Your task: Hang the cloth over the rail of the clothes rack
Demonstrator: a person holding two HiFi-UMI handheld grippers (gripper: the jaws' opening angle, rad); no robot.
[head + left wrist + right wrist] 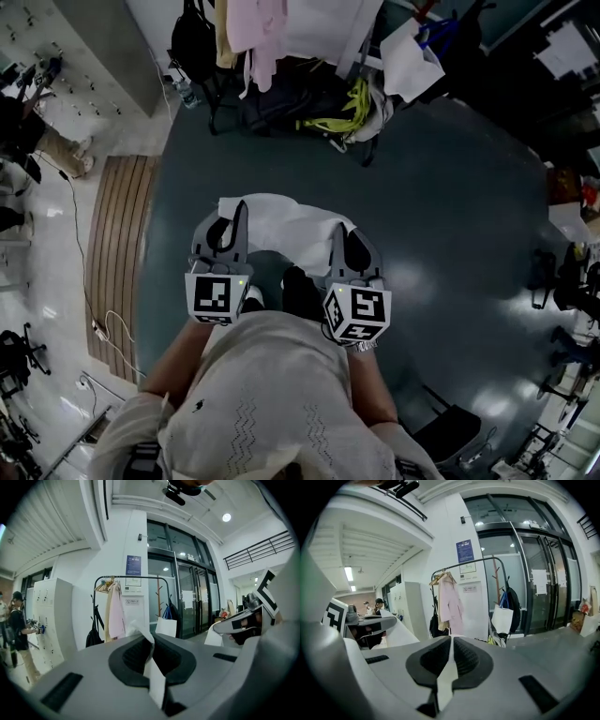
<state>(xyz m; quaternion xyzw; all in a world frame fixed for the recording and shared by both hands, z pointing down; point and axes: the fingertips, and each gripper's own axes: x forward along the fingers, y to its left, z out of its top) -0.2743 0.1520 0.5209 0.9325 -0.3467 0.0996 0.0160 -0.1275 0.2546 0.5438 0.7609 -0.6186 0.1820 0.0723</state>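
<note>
I hold a white cloth [279,225] spread out low in front of the person, between both grippers. The left gripper [241,208] is shut on the cloth's left edge, and a strip of cloth [153,670] shows pinched between its pads. The right gripper [337,232] is shut on the right edge, with a strip of cloth [446,670] in its jaws too. The clothes rack [127,579] stands some way ahead by the white wall. Its black rail [469,564] carries a pink garment [450,602] and other hanging clothes.
A black backpack [194,42] and bags [309,98] crowd the rack's foot, along with a white paper bag [410,58]. A slatted wooden board [117,262] lies left on the floor. A person [18,630] stands by white lockers [51,616]. Glass doors [187,602] are at the right.
</note>
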